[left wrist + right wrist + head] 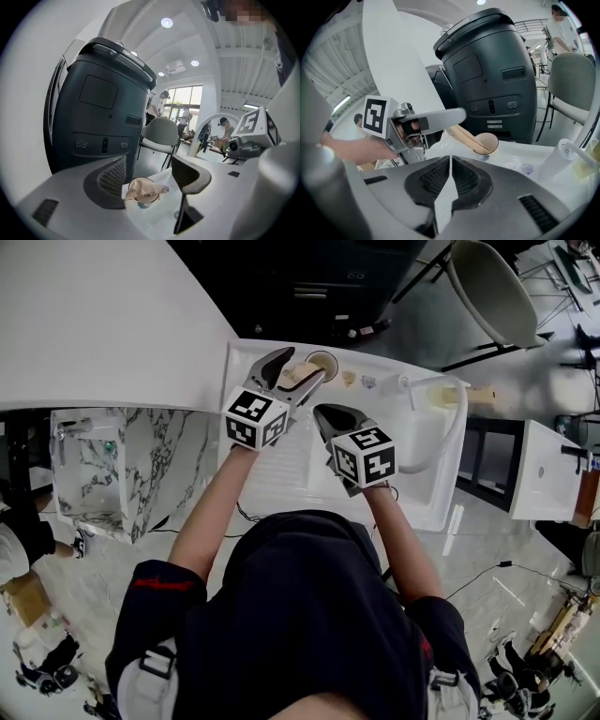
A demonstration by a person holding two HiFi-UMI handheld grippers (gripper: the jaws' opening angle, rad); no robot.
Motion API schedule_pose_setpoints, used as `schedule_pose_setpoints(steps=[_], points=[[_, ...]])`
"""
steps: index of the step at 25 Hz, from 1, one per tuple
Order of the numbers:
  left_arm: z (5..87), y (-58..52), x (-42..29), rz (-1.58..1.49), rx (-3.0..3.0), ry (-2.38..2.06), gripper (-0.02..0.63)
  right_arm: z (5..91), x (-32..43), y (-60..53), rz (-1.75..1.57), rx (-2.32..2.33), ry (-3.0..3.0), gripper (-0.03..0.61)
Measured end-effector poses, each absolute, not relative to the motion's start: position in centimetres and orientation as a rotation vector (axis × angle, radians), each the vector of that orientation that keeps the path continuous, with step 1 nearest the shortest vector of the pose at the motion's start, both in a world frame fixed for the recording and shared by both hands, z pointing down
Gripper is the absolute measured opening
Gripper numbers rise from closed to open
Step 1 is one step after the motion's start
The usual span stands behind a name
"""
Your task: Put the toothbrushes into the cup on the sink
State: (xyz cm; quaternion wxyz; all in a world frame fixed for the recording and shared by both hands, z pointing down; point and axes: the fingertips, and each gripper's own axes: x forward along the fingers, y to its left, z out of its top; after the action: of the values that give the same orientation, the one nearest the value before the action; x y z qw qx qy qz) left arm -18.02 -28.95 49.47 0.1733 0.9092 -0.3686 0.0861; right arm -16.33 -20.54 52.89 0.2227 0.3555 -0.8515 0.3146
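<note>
Leaning with its far end in the cup [488,142] on the sink [433,514], the toothbrush [463,135] runs lengthwise back toward the nearer left tongs [151,176], which are spread and gripping nothing, while the right tongs [450,162] are clenched and empty.

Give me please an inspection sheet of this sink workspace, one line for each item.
Surface: white sink, with a faucet on its back ledge.
Job's things: the toothbrush leans with one end in the cup.
Clutter: small bits beside the cup, too small to tell.
Claws: left claw open, jaws apart at the toothbrush's free end, not pressing it; right claw shut, empty.
Cables: black cable on the floor right of the sink.
Surroundings: dark machine behind the sink, chair, marble block at the left.
</note>
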Motion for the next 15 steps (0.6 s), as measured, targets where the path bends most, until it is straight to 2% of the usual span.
schedule_pose_setpoints(steps=[12,15], points=[[45.5,-26.8,-20.5,0.179,2.618,-1.14,0.287,50.7,-17.0,-19.6,0.799,0.982,-2.388,0.041],[44.4,-25.7,-20.7,0.182,2.644,-1.144,0.259,49.9,-17.1,-19.2,0.776,0.986,-2.399,0.041]])
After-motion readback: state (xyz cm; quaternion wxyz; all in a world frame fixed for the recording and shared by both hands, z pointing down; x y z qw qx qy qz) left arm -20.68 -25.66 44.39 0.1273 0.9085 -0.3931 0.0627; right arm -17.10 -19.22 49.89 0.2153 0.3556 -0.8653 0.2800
